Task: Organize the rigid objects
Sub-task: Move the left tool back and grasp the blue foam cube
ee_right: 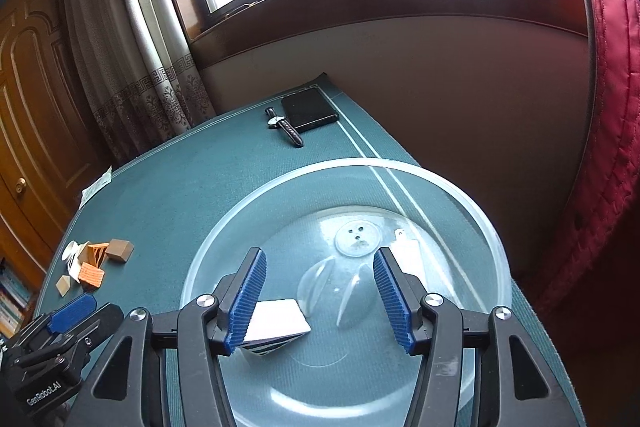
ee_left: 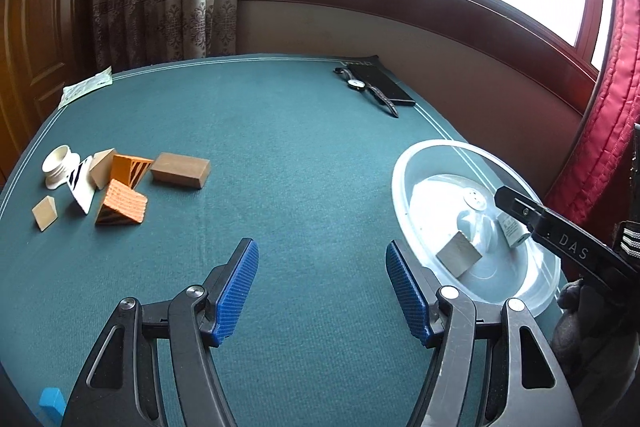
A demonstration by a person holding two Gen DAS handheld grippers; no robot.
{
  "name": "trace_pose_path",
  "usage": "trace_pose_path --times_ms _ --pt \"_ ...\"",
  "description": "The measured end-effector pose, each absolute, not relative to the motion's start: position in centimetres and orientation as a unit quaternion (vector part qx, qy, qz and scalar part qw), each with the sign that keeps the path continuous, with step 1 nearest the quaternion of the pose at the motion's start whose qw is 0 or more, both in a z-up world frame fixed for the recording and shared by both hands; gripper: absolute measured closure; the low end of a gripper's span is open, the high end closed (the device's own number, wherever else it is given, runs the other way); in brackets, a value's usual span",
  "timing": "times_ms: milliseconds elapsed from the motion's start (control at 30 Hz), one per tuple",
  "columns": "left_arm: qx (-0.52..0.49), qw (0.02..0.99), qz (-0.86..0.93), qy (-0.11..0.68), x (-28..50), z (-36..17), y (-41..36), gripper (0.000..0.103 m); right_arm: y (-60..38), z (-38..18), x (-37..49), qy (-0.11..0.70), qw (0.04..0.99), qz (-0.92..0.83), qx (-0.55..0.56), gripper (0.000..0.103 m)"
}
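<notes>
**A:** What is showing on the green table (ee_left: 304, 131) right now?

**B:** A clear plastic bowl (ee_right: 224, 239) is sitting at the table's right side. Inside it a pale block (ee_right: 276, 323) is lying near the front wall, with a small white piece (ee_right: 408, 255) further back. A loose cluster of blocks is waiting well apart on the far left: a brown rectangular block (ee_left: 181, 170), two ribbed orange wedges (ee_left: 122, 205), small tan wedges, a black-and-white striped piece and a white ring-shaped part (ee_left: 60, 165).

**A:** And the two grippers?

**B:** The left gripper (ee_left: 322, 291) is hovering over bare felt, its blue pads standing roughly half open and gripping nothing. The right gripper (ee_right: 320, 301) is hanging over the bowl, also about half open and empty; the pale block is showing just behind its left pad, not pinched.

**A:** How are those blocks likely to handle?

**B:** They are looking stiff and light, so a firm pinch should not be crushing anything. The brown block is offering flat parallel sides, the easiest hold. The wedges are trickier: sloped faces could be squeezing out of the pads, so the flat triangular ends seem safer. The ribbed orange surfaces should be gripping well. The bowl's plastic looks smooth, so pieces set down there may be sliding a little.
</notes>
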State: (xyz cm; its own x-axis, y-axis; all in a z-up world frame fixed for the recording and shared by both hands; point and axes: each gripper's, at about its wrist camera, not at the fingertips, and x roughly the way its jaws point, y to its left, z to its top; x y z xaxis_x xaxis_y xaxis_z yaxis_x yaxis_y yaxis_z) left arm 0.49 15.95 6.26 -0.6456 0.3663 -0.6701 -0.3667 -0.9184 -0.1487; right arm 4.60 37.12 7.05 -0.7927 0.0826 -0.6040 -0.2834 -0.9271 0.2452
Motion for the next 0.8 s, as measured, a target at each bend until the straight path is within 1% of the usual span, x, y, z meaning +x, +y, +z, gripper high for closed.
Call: trace_pose_path --times_ms 267,500,800 --pt "-0.385 0.146 0.911 -0.022 1.2 5.2 10.5 0.035 33.2 7.5 3.5 0.143 0.058 0.938 -0.312 0.042" --pt "-0.387 0.091 0.917 -0.040 2.3 4.8 5.5 0.035 28.7 7.8 2.6 0.119 0.005 0.940 -0.318 0.042" --pt "-0.382 0.024 0.923 -0.037 4.6 4.8 0.3 0.035 23.0 7.0 1.9 0.099 -0.067 0.930 -0.347 0.041"
